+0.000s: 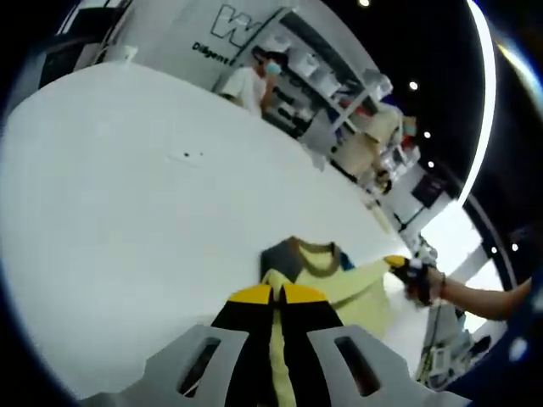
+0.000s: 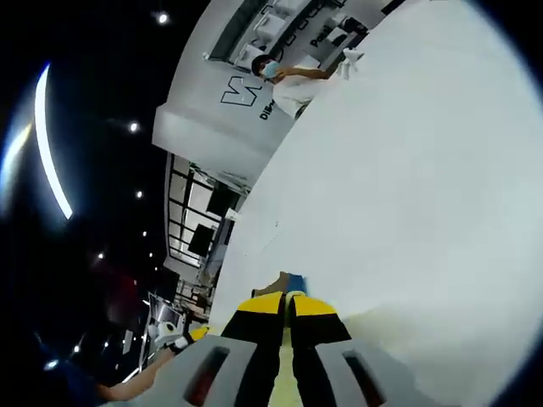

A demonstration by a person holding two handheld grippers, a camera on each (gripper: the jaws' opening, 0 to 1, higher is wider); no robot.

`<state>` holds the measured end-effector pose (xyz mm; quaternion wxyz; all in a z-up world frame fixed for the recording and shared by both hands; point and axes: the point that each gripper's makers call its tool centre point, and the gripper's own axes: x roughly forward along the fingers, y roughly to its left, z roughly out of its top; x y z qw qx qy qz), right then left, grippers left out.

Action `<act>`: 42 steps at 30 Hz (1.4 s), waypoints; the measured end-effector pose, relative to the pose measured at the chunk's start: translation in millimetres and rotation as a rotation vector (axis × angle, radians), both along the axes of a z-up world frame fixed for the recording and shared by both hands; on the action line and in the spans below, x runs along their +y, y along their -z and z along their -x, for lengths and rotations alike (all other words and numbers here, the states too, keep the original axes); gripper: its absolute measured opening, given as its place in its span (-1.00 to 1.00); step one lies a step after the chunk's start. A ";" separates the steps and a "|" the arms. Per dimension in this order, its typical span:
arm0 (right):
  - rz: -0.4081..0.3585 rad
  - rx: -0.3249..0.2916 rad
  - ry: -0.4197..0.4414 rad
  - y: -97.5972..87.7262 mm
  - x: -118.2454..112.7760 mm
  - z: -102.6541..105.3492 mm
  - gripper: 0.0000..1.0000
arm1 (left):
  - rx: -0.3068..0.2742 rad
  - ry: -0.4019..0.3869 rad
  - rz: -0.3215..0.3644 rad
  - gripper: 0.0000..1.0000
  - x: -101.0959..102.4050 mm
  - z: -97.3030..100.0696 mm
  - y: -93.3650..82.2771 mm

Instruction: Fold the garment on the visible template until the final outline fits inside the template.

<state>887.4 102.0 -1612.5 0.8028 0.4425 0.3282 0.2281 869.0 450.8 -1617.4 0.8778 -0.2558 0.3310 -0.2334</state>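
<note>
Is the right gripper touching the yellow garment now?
Touching. In the left gripper view the right gripper pinches the garment's sleeve end, with yellow cloth reaching straight into its tip above the white table.

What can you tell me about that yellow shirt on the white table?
The shirt is pale yellow, soft cloth, with a darker olive collar and grey and blue patches by the neck. It lies on the white table, bunched rather than spread flat. The left gripper has its yellow-tipped black jaws closed on one part. The right gripper, held in a gloved hand, pinches a stretched-out corner. In the right gripper view little shows beyond the jaws.
</note>
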 end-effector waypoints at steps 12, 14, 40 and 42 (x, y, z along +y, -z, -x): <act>0.019 0.008 0.018 7.5 -2.9 -21.6 -1.00 | -0.009 0.015 -0.024 -1.00 -6.7 -28.1 -0.3; 0.024 0.020 0.029 15.6 -4.6 -29.0 -1.00 | -0.006 0.019 -0.038 -1.00 -5.9 -42.3 6.9; 0.064 -0.064 0.149 7.0 -19.8 -76.4 -0.61 | -0.037 -0.169 -0.020 -0.88 25.0 -80.9 3.4; 0.077 -0.086 0.153 2.5 -22.7 -76.7 -0.59 | -0.055 -0.184 -0.027 -0.85 30.6 -82.9 -2.3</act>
